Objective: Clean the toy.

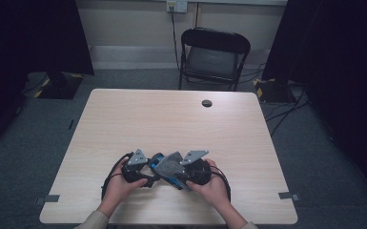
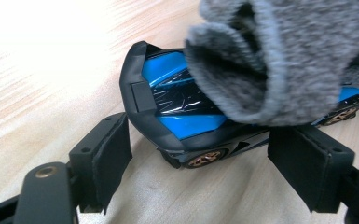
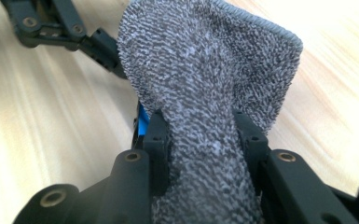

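Note:
A blue and black toy car (image 2: 186, 123) with bronze wheels lies on the wooden table (image 1: 171, 119) near its front edge. My left gripper (image 2: 207, 137) is open. Its pads stand on either side of the car's tail, and a thin gap shows at the left pad (image 2: 107, 149). My right gripper (image 3: 200, 122) is shut on a folded grey cloth (image 3: 205, 60). The cloth (image 2: 279, 60) drapes over the car's front half and hides it. In the high view both hands hold the left gripper (image 1: 151, 177) and the right gripper (image 1: 179, 177) tip to tip over the car (image 1: 158, 161) and cloth (image 1: 169, 164).
A black folding chair (image 1: 214, 57) stands beyond the table's far edge. A round cable hole (image 1: 207, 103) sits in the tabletop at the back right. Grey tape marks (image 1: 51, 198) lie at the near corners. Dark curtains hang on both sides, and cables run over the floor at the right.

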A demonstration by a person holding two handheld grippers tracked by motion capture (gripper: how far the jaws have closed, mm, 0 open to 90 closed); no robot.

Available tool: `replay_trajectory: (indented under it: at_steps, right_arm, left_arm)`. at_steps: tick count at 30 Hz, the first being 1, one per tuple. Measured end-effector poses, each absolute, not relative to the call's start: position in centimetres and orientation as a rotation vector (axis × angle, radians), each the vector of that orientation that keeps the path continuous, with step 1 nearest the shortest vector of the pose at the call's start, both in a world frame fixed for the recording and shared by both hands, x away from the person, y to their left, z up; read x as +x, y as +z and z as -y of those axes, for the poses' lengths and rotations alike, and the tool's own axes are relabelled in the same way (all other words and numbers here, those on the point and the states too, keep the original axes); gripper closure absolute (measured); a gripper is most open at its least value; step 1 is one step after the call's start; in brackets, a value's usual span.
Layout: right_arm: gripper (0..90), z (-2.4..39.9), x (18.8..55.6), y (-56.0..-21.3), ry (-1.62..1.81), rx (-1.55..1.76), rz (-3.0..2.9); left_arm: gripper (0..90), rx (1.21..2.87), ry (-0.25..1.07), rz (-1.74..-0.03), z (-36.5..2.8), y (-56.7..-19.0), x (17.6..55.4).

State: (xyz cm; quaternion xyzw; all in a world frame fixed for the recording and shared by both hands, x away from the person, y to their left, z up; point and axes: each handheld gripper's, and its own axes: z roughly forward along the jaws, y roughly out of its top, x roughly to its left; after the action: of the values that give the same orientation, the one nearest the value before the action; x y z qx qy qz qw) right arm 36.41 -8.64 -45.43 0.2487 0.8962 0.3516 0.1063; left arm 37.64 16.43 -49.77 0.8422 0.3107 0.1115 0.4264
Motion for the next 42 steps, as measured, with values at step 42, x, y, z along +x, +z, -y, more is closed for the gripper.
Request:
replay_trajectory:
  at_steps: [42]
  right_arm:
    - [64.4,11.9,36.6,-46.3,1.006,0.791,-2.629]
  left_arm:
    - [23.5,2.067,0.310,-0.772,-16.9,-48.5,37.4]
